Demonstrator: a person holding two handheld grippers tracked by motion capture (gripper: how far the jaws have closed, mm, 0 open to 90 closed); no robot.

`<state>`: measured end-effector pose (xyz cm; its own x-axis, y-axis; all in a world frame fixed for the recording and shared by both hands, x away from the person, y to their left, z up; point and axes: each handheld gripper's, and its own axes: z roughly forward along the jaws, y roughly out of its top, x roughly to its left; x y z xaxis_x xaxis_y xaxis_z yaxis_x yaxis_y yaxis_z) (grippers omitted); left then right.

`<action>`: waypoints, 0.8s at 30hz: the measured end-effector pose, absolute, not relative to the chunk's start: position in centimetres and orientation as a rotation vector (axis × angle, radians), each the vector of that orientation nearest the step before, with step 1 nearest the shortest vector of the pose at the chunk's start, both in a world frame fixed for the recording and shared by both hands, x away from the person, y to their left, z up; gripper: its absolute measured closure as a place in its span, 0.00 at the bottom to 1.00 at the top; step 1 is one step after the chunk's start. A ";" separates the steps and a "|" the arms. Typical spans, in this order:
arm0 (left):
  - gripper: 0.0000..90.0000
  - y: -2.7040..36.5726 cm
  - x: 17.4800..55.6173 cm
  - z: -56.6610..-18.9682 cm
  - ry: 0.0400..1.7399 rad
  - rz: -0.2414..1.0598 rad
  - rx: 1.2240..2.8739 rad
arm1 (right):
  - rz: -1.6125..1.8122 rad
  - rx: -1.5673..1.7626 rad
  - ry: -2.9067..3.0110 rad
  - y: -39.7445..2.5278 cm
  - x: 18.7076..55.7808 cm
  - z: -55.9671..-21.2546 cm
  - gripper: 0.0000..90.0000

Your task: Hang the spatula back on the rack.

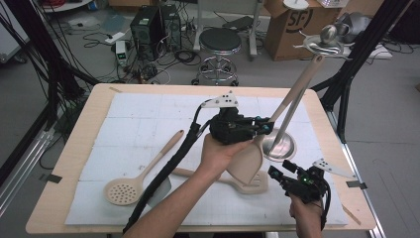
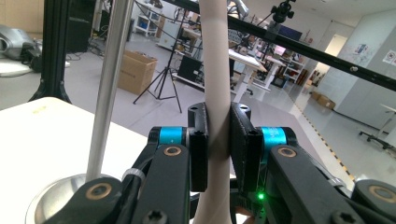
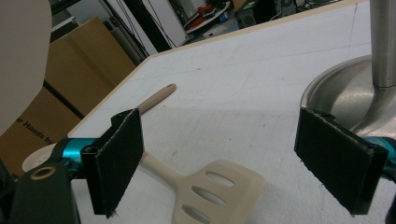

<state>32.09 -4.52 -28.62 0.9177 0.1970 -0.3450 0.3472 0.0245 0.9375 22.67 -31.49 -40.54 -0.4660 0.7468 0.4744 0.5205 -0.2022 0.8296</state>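
My left gripper (image 1: 265, 126) is held above the middle of the table, shut on the handle of a beige turner (image 1: 246, 162). The turner's blade hangs down and its handle (image 2: 217, 70) slants up to the right, toward the top of a metal stand (image 1: 324, 45). The stand's pole (image 2: 109, 84) rises just beside that handle from a round base (image 1: 280, 147). My right gripper (image 1: 281, 171) is low at the front right, open, with nothing between its pads (image 3: 116, 158). Under it lies a beige slotted spatula (image 3: 219, 191).
A beige perforated skimmer (image 1: 124, 191) lies at the front left of the white mat (image 1: 129, 124), its handle (image 3: 159, 95) pointing away. The stand's base (image 3: 345, 93) is close to the right gripper's far pad. Behind the table are a stool (image 1: 219, 42) and cardboard boxes (image 1: 289, 25).
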 end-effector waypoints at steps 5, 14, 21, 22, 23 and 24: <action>0.87 -4.1 32.7 -29.9 0.484 -0.153 1.508 | 1.738 1.503 1.841 -31.6 22.6 -40.5 0.17; 0.87 -4.1 33.0 -30.3 0.485 -0.167 1.494 | 1.736 1.507 1.837 -31.7 22.6 -40.6 0.17; 0.85 -4.2 33.4 -30.6 0.503 -0.173 1.494 | 1.740 1.507 1.833 -31.7 22.5 -40.5 0.17; 0.84 -4.2 33.5 -30.7 0.513 -0.182 1.491 | 1.739 1.507 1.834 -31.7 22.5 -40.5 0.17; 0.83 -4.2 33.5 -30.7 0.521 -0.178 1.487 | 1.740 1.509 1.835 -31.7 22.5 -40.5 0.17; 0.81 -4.0 33.6 -30.6 0.526 -0.170 1.486 | 1.741 1.507 1.835 -31.7 22.5 -40.5 0.17</action>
